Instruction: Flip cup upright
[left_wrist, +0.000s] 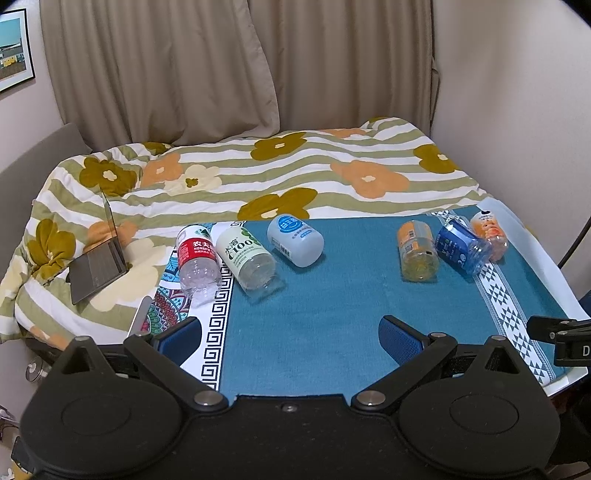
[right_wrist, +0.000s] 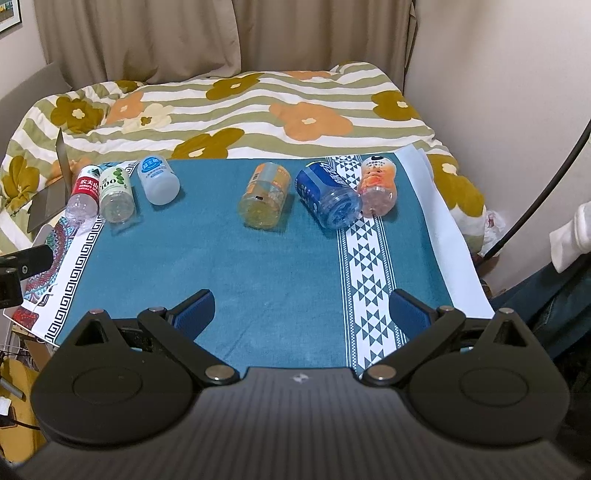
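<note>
Six plastic bottles lie on their sides along the far edge of the teal cloth (right_wrist: 258, 266), three left, three right; no cup shows. Both the left gripper (left_wrist: 290, 341) and right gripper (right_wrist: 301, 312) hover wide open, empty. Best to pinch the smooth, round orange-labelled bottle (right_wrist: 265, 194) mid-body, then tip it gently.

The left tool (left_wrist: 289, 334) was matte black plastic, with two round housings, angled link arms joined by silver pivot pins, and blue textured pads (left_wrist: 400, 341) on its fingers. The right tool (right_wrist: 301, 310) matched it, with blue pads (right_wrist: 408, 308), silver pins and a ribbed grey body bearing a small pale emblem. A white sleeve (right_wrist: 572, 230) and dark blue trousers (right_wrist: 554, 295) showed at the right edge.
</note>
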